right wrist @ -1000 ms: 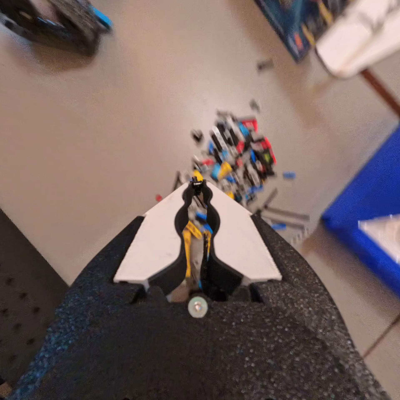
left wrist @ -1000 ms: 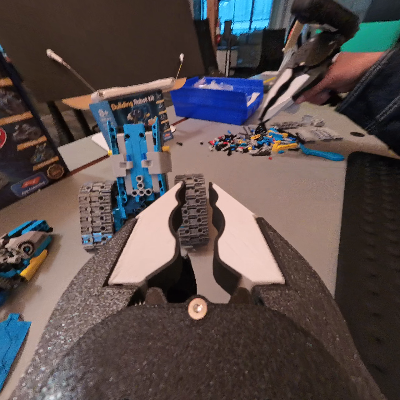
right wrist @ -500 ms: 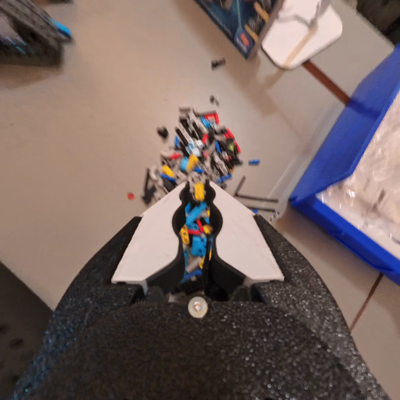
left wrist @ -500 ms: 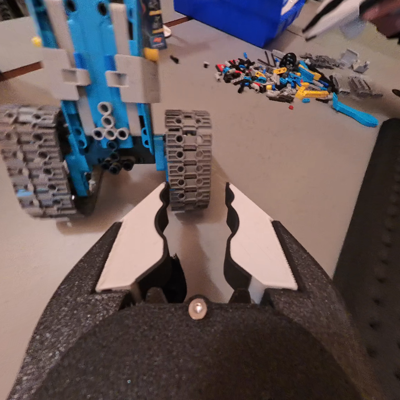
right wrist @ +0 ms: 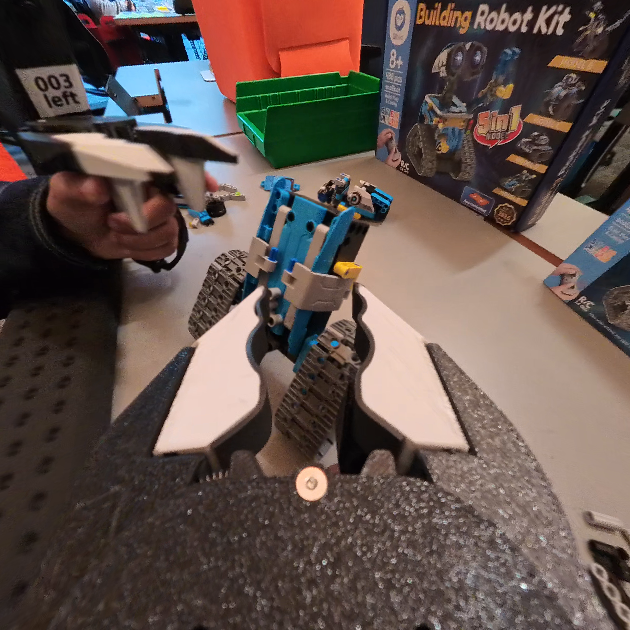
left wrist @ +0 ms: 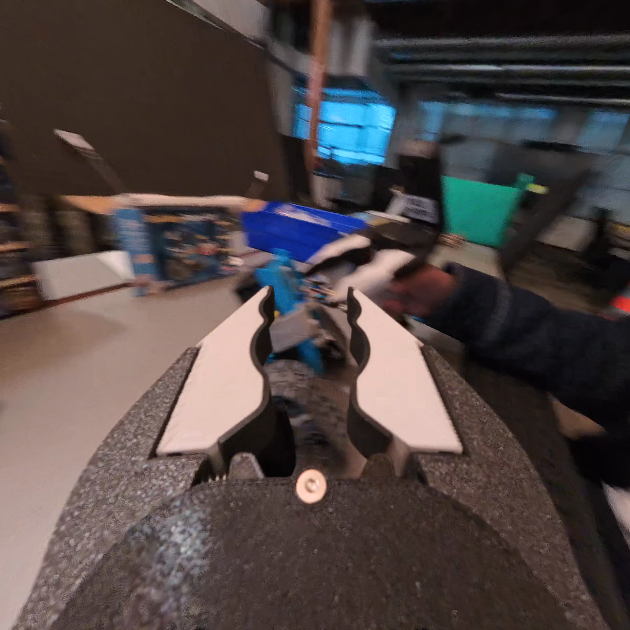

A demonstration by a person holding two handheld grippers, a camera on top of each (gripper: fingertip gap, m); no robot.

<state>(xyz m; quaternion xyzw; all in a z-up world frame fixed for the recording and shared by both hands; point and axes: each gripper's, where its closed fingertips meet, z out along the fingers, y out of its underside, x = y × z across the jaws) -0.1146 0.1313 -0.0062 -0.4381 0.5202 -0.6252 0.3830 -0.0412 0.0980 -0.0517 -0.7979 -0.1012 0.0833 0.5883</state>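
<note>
The right tongs [right wrist: 308, 289] are apart. The toy robot [right wrist: 300, 259] stands on the counter [right wrist: 443, 306] and leans to one side. One of its grey tracks [right wrist: 317, 392] sits in the gap between the two white fingers [right wrist: 218, 381]. The track is very near the inner edge of one finger, but I cannot tell if it is touching. The tips reach up beside the grey and blue body.

The left tongs [left wrist: 310, 293] are apart too. This view is very blurry. The blue toy robot [left wrist: 289, 306] shows in the gap between the tips, but I cannot tell if they touch it. In the right wrist view a hand [right wrist: 112, 218] holds the left tongs up, off to the side of the toy and above the counter.

Behind the toy are a little pile of loose pieces [right wrist: 218, 204], a small built piece [right wrist: 358, 197], a green bin [right wrist: 306, 119] and a big toy box [right wrist: 494, 102].

Half a second ago the right tongs were almost together, over a pile of small coloured pieces. Now they are wide apart around the toy's track. The left tongs were down low then, right in front of the toy's track, and the toy stood straight. Now they are higher and the toy leans
</note>
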